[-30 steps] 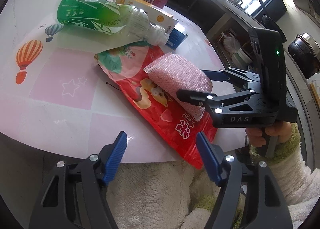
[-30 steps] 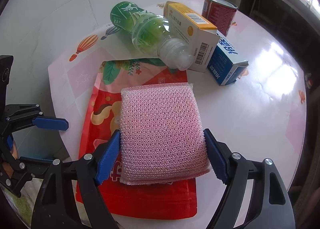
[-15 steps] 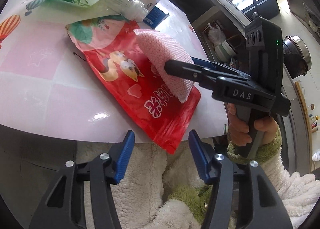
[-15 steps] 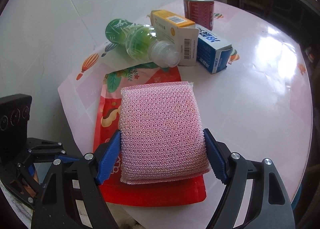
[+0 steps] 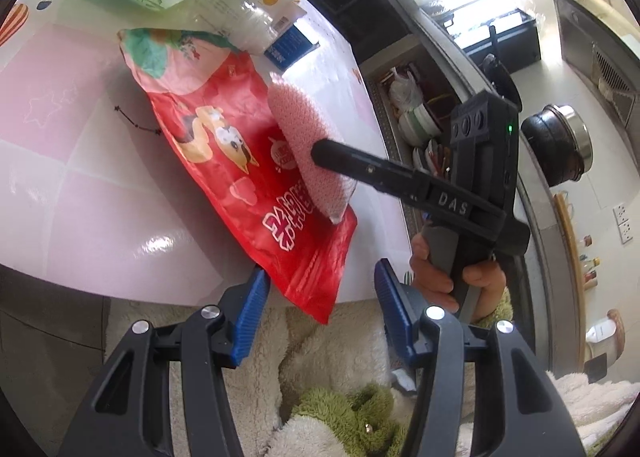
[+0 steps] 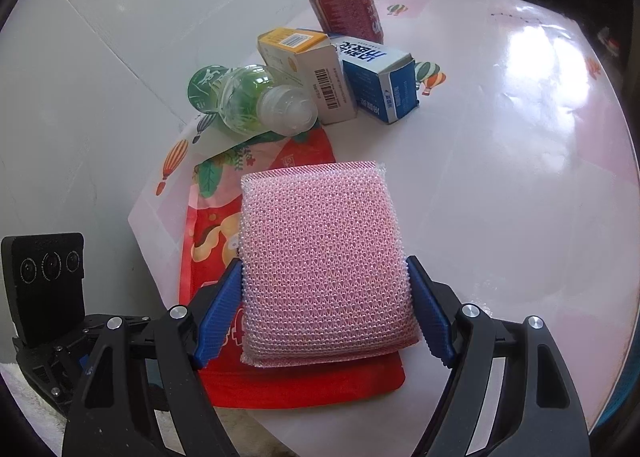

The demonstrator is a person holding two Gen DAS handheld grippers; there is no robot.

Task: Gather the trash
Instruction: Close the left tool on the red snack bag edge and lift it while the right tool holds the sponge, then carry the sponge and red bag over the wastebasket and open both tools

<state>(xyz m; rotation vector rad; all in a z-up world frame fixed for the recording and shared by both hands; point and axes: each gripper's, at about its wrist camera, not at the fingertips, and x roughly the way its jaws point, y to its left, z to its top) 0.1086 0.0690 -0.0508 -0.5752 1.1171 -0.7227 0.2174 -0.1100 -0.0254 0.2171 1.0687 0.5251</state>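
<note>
**Sponge in the right gripper, red bag waiting at the table edge**

The table (image 6: 520, 137) fills most of both views, glossy and pink-checked, and its trash sits in the upper left of the right wrist view. Largest is the red snack bag (image 5: 248, 161), lying flat along the lower middle with one corner hanging past the table edge. It looks light, thin and crinkly, likely slippery on its face; I judge the overhanging corner the easiest place to pinch it. The left gripper (image 5: 318, 317) sits just below that corner, its jaws about half open and lately narrowing, with the corner near the left pad but nothing visibly pinched.

Next is the pink sponge (image 6: 326, 261), lying over the bag in the centre. It seems soft, springy and nearly weightless. The right gripper (image 6: 326, 313) has it by its two long sides, the pads pressed into the mesh, jaws wide because the sponge is wide.

Behind, the green bottle (image 6: 244, 101) lies on its side: light, round, apt to roll. The yellow box (image 6: 308, 65) and blue box (image 6: 380, 85) touch each other, stiff but crushable card. The red can (image 6: 348, 13) stands farthest back.

No bin shows anywhere. The sponge hides the middle of the bag, and I cannot tell whether the bottle or can are empty.
</note>
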